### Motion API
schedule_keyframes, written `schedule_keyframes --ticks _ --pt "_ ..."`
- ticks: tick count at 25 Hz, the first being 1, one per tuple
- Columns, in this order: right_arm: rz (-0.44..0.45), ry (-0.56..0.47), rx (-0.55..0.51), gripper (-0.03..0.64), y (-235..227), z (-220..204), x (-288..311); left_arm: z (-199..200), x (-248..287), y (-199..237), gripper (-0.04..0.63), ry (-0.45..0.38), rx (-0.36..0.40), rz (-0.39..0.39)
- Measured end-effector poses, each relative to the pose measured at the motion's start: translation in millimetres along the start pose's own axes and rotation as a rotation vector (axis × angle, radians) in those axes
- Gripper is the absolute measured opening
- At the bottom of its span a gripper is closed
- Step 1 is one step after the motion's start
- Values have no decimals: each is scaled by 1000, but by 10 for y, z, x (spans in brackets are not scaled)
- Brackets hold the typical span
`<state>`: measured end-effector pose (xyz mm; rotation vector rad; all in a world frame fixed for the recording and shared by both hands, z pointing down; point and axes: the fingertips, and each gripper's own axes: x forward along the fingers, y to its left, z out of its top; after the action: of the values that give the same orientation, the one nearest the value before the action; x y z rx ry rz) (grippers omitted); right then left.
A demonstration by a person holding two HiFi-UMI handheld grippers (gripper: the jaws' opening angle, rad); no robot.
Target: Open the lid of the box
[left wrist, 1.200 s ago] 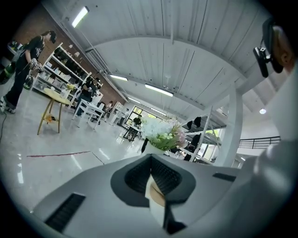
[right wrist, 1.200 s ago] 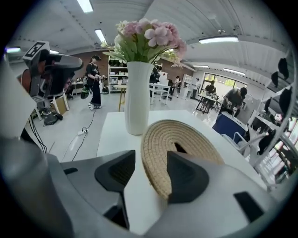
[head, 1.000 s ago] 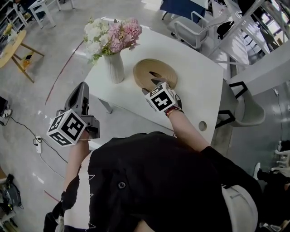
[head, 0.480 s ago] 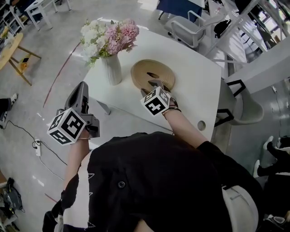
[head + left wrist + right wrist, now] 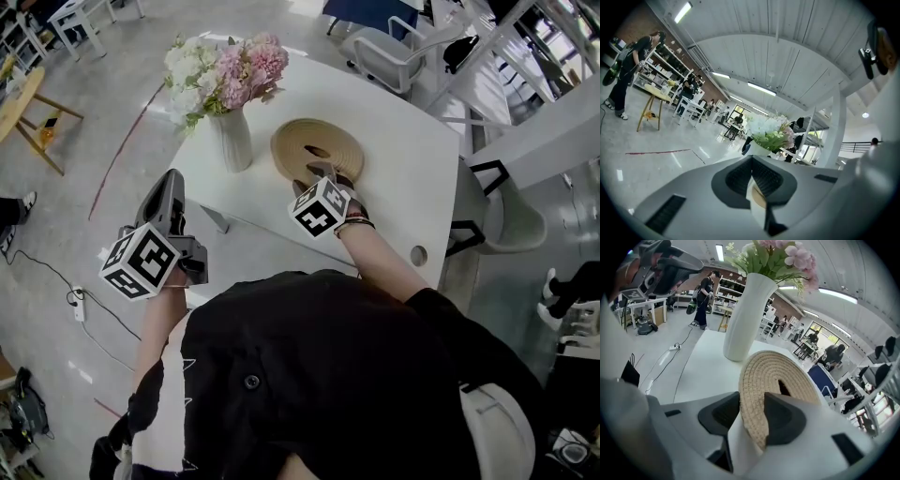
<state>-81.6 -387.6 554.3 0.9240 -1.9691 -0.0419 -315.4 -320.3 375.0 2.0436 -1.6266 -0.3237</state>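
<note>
Right gripper point(image 5: 323, 174) has just been narrowing its jaws over the near rim of the woven lid point(image 5: 314, 141), which lies flat on the white table point(image 5: 403, 131) just right of the vase point(image 5: 232, 141); the rim fills the gap, with a pad against each side. To do this well I want a firm bite before tipping the near edge up slowly, so the coiled weave neither slips out nor drags toward the vase. Left gripper point(image 5: 171, 180) hangs closed and empty off the table's near left, so I judge this a one-handed lift.
</note>
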Motion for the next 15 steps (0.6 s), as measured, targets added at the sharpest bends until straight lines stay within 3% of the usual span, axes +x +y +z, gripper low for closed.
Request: schedule_keyframes --ticks 7,15 --pt "15 16 3 149 1 9 -29 -56 -44 56 11 4 -16 9" --pt "81 -5 90 127 -31 48 -81 -96 -40 65 11 6 -24 8"
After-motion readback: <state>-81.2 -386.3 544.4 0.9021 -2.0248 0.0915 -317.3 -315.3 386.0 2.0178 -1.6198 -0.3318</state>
